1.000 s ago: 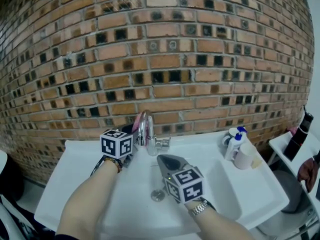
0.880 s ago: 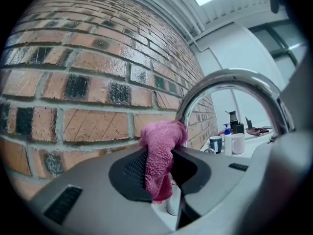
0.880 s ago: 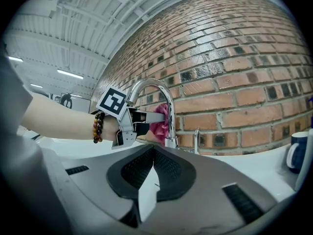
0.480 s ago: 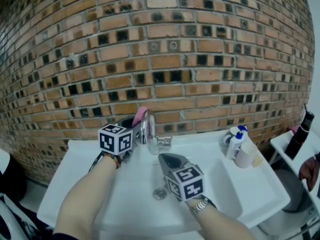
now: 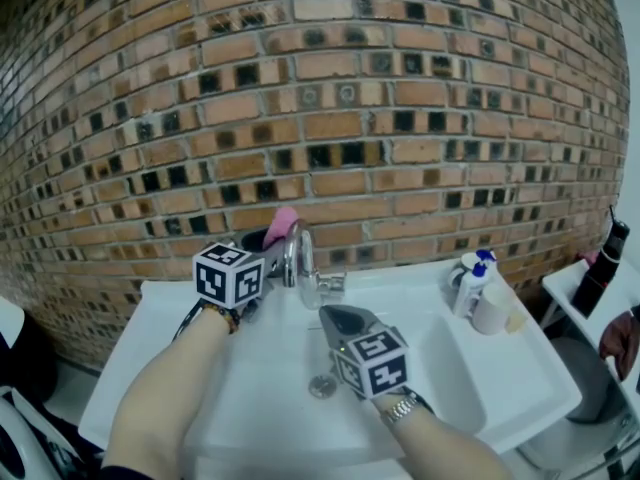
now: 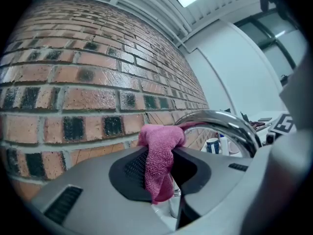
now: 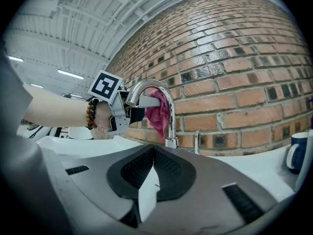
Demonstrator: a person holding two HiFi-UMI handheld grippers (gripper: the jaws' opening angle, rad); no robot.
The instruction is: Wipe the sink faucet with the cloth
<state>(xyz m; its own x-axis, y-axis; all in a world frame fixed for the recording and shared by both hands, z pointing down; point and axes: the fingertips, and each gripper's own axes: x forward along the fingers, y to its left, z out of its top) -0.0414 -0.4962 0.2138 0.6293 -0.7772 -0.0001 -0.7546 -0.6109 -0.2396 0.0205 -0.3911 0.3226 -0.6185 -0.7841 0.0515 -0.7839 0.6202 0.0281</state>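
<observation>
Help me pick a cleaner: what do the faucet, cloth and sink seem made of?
The faucet looks like polished chromed metal: mirror-bright reflections. The cloth seems pink microfibre or terry: fine fuzzy nap. The sink is glossy white, probably ceramic, though the look leaves it open.

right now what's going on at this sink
A person holds a pink cloth in the left tongs, against the curved chrome faucet of a white sink by a brick wall. The right tongs are shut and empty, hovering over the basin.
</observation>
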